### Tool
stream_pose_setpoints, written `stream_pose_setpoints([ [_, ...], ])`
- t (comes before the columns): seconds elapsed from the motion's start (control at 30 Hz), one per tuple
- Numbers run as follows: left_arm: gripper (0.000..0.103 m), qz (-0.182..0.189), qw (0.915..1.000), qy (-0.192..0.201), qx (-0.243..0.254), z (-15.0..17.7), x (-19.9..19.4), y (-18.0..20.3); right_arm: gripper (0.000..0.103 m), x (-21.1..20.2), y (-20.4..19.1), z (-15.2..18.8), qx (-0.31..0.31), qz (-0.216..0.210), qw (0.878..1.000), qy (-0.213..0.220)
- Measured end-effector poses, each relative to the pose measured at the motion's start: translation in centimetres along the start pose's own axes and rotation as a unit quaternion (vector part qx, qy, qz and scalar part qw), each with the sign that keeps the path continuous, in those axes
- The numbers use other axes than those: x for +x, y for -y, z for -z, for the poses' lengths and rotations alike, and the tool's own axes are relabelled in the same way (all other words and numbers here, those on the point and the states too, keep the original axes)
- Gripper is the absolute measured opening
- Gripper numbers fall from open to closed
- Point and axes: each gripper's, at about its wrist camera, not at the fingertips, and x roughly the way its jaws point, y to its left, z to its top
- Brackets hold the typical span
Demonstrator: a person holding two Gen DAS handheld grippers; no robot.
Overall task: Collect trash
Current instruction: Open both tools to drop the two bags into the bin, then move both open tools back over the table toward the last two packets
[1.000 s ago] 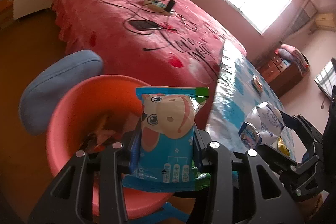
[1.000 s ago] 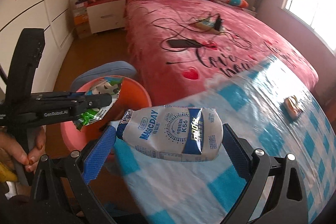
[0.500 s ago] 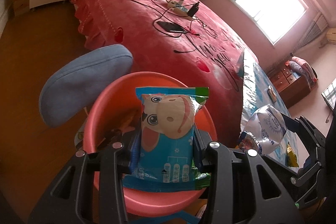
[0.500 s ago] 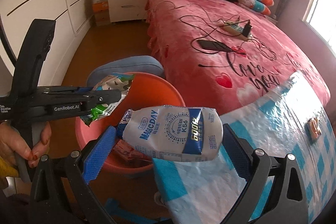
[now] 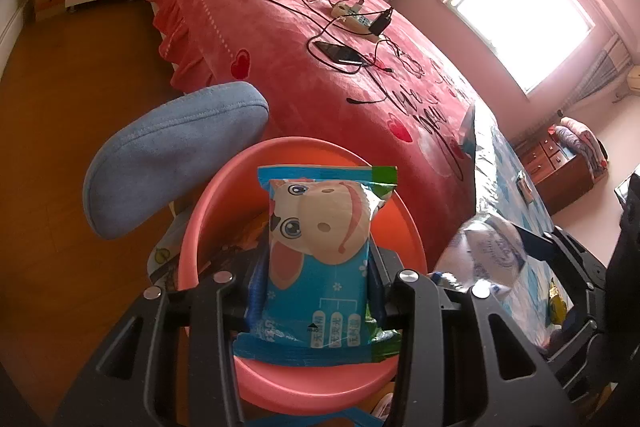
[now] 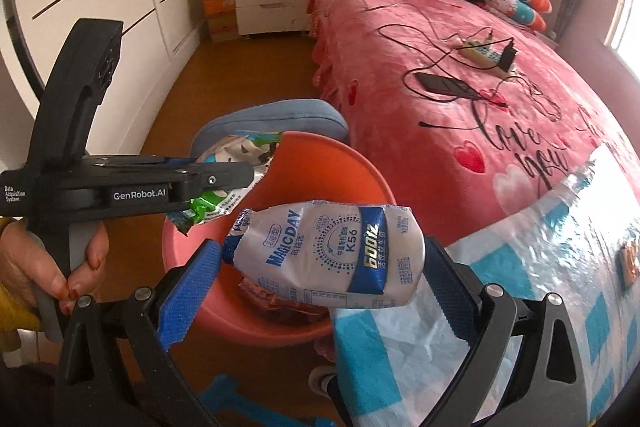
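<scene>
My left gripper (image 5: 316, 291) is shut on a blue snack wrapper (image 5: 320, 251) with a cartoon cow face, held over the salmon-pink basin (image 5: 224, 195). The wrapper also shows in the right wrist view (image 6: 236, 151), above the basin's (image 6: 360, 183) left rim. My right gripper (image 6: 324, 267) is shut on a crumpled white and blue milk pouch (image 6: 328, 251), over the basin's near right edge. The pouch shows in the left wrist view (image 5: 488, 255) at the right. Some trash (image 6: 276, 295) lies in the basin.
A blue cushioned chair (image 5: 172, 151) stands behind the basin. A pink bed (image 5: 320, 75) carries a phone (image 5: 338, 53), cables and a power strip (image 5: 352, 19). A table with a blue checked cloth (image 6: 560, 287) holds a small wrapper (image 6: 630, 261). The floor is wood.
Both grippers have moved left from the table toward the basin with their loads. The basin now sits under both the wrapper and the pouch.
</scene>
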Motion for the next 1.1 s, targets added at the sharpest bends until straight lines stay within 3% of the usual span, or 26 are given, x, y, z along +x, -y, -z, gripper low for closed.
stream_pose_setpoints([
  [0.27, 0.065, -0.003, 0.9998, 0.012, 0.012, -0.4, -0.5, 0.1, 0.098, 1.9, -0.3, 0.2, -0.022, -0.014, 1.0, -0.01],
  [0.63, 0.071, 0.006, 0.9998, 0.009, 0.014, -0.5, -0.8, 0.3, 0.098, 1.7, 0.0, 0.5, -0.012, -0.027, 1.0, -0.005],
  [1.1, 0.083, -0.003, 1.0, 0.007, 0.004, -0.5, -0.6, 1.1, 0.098, -1.0, 1.5, 1.3, 0.045, -0.049, 0.998, 0.016],
])
